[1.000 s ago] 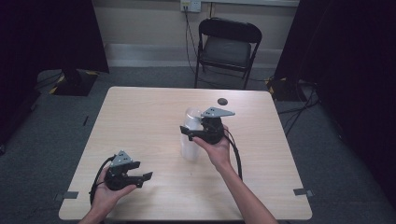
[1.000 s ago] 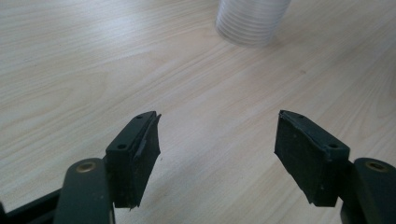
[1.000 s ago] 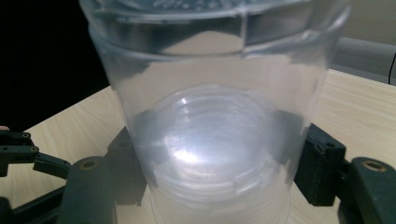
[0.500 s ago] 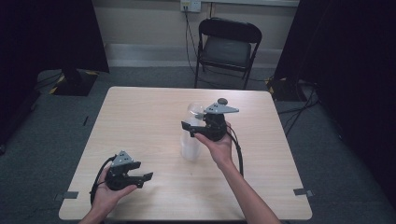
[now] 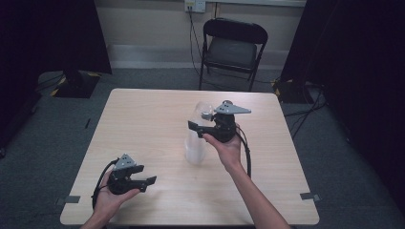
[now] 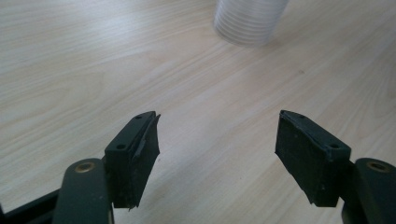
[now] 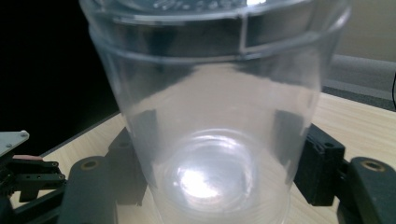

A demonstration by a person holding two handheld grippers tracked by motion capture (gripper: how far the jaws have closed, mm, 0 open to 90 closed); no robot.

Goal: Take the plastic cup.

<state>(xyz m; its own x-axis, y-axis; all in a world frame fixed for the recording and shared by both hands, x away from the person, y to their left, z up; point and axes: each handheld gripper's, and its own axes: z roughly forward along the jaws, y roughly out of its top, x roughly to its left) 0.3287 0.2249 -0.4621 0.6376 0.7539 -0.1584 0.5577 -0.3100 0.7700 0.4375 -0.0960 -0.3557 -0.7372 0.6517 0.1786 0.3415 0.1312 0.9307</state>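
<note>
Cup separation at table: one cup lifted off the stack.
Left gripper (image 5: 143,182): jaws spread, empty, idle left of cup stack (image 5: 195,151), which stands mid-table (image 5: 143,119). Right gripper (image 5: 199,128): clamped around clear cup (image 7: 210,130), held above the stack to free it.

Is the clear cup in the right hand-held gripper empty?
Empty: right gripper view shows the clear plastic cup with a bare bottom, no liquid.

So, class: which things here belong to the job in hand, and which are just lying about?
In the job: right tongs, the clear cup they grip, the cup stack on the table.
Lying about: folding chair, floor cables; left tongs, open and idle.
</note>
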